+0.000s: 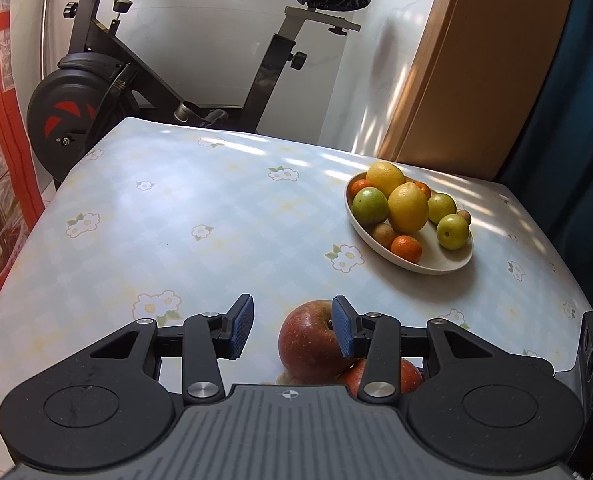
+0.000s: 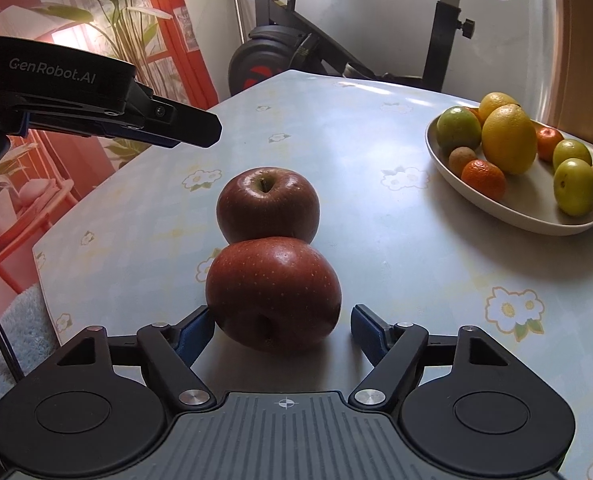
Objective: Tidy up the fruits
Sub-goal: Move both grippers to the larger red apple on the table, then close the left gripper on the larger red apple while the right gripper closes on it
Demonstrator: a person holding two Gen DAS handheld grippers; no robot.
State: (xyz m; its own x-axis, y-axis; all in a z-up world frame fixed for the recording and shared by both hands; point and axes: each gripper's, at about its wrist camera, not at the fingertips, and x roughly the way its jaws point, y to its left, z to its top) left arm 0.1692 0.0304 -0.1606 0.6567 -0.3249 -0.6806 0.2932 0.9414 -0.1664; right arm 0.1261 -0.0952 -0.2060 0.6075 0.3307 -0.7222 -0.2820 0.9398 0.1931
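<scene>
2 red apples touch on the table — the near apple on its side, the far apple upright at its 12 o'clock. The right gripper straddles the near apple, jaws apart, pads not pressing. The left gripper hangs open, empty, above the far apple. The fruit bowl sits at 2 o'clock.

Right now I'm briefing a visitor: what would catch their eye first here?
Two big dark-red apples touching on the flowered tablecloth: the near apple lies between the right gripper's open blue-padded fingers, the far apple just behind it. To the right sits a shallow beige oval dish piled with yellow, green and orange fruit. The left gripper hovers open beside the far apple.
</scene>
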